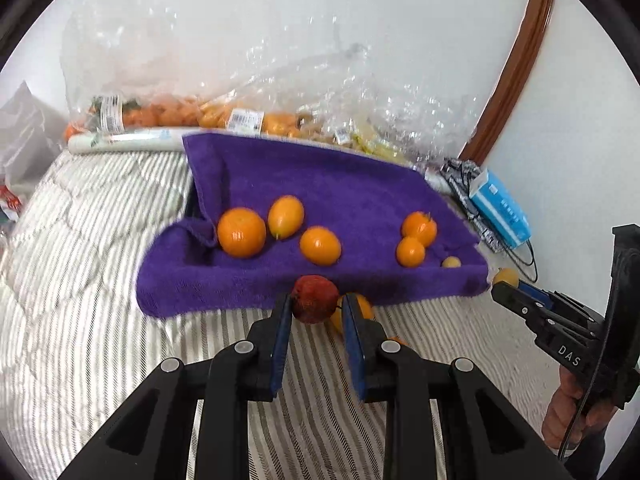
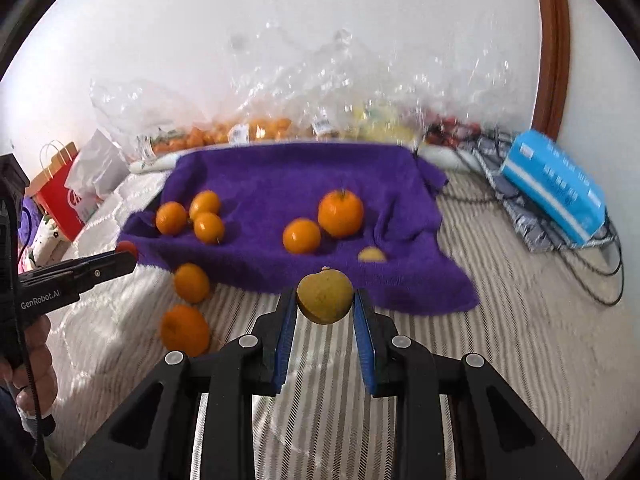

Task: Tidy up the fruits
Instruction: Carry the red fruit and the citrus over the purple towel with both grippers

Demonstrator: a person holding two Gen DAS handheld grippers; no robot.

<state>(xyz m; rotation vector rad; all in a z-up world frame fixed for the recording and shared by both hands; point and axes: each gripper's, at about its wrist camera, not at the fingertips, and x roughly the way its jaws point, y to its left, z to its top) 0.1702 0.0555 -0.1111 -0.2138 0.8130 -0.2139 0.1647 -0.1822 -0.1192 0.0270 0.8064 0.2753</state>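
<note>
My left gripper (image 1: 315, 300) is shut on a small red fruit (image 1: 314, 298), held just before the near edge of the purple towel (image 1: 352, 196). My right gripper (image 2: 325, 298) is shut on a yellow-green fruit (image 2: 325, 296) above the striped bedding, near the towel's front edge (image 2: 400, 288). Several oranges (image 1: 241, 232) lie on the towel, with a small yellow fruit (image 2: 372, 255) near its front right. Two oranges (image 2: 191, 282) (image 2: 185, 330) lie on the bedding left of my right gripper. The left gripper also shows in the right wrist view (image 2: 128, 254).
Clear plastic bags of fruit (image 1: 224, 116) lie along the wall behind the towel. A blue tissue pack (image 2: 556, 186) and black cables (image 2: 600, 280) are at the right. A red paper bag (image 2: 60, 196) stands at the far left. The bedding (image 1: 80, 280) is striped.
</note>
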